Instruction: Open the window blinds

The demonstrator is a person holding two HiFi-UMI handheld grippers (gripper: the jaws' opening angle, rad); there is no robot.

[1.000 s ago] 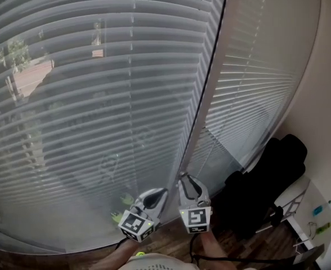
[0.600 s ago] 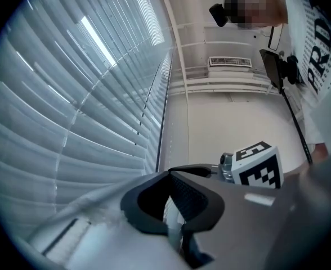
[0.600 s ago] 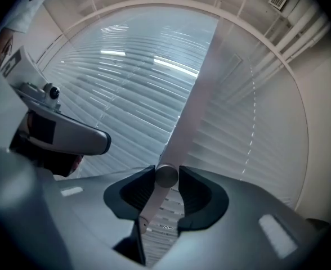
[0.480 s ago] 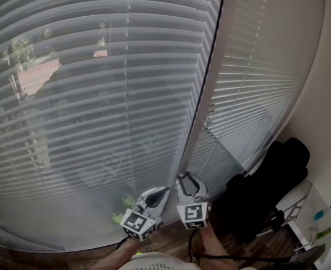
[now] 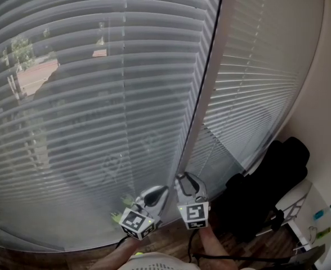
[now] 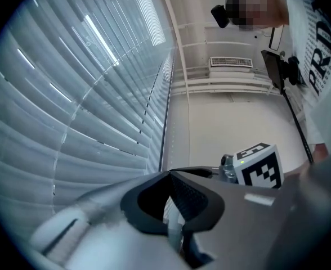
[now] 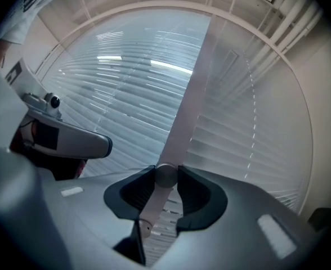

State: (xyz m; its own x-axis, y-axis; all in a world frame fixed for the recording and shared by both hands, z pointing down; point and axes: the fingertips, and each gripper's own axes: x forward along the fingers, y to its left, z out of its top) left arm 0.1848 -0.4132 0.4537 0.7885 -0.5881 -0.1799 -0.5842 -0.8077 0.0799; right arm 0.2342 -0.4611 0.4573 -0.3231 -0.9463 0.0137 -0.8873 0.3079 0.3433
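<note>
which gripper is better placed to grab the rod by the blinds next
Right, probably. The right gripper straddles the pale rod, its jaws having just been opening, so it only needs to close. The left gripper sits aside with jaw tips together.

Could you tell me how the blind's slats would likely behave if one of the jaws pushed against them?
The slats look thin and long, so they would probably flex and feel light. They seem strung on a thin cord, so the whole sheet would likely swing back rather than resist.
</note>
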